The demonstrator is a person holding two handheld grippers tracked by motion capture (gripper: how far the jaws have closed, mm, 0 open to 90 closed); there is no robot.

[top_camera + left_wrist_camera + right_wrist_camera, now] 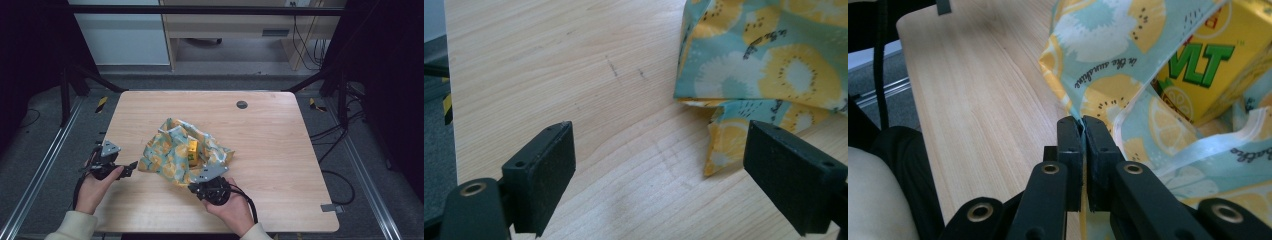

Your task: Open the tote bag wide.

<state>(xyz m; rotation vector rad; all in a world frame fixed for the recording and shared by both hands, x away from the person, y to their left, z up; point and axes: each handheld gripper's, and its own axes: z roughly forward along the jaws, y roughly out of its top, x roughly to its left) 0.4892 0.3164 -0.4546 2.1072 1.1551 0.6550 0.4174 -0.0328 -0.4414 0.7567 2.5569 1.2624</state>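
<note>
A teal cloth printed with yellow fruit slices (177, 150) lies bunched in the middle of the wooden table (270, 150), partly wrapped round a yellow drink carton (192, 150). My right gripper (196, 186) is shut on the cloth's near edge; in the right gripper view its jaws pinch the cloth (1098, 60) at the gripper tips (1083, 122), with the carton (1205, 65) just beyond. My left gripper (131, 167) stands open at the cloth's left corner. In the left gripper view the cloth corner (724, 145) lies between the open jaws of the left gripper (659, 165), near the right one.
A dark round grommet (242, 104) sits in the table near its far edge. A small grey clip (332, 207) is at the table's near right corner. Metal rails and cables run along the floor on both sides.
</note>
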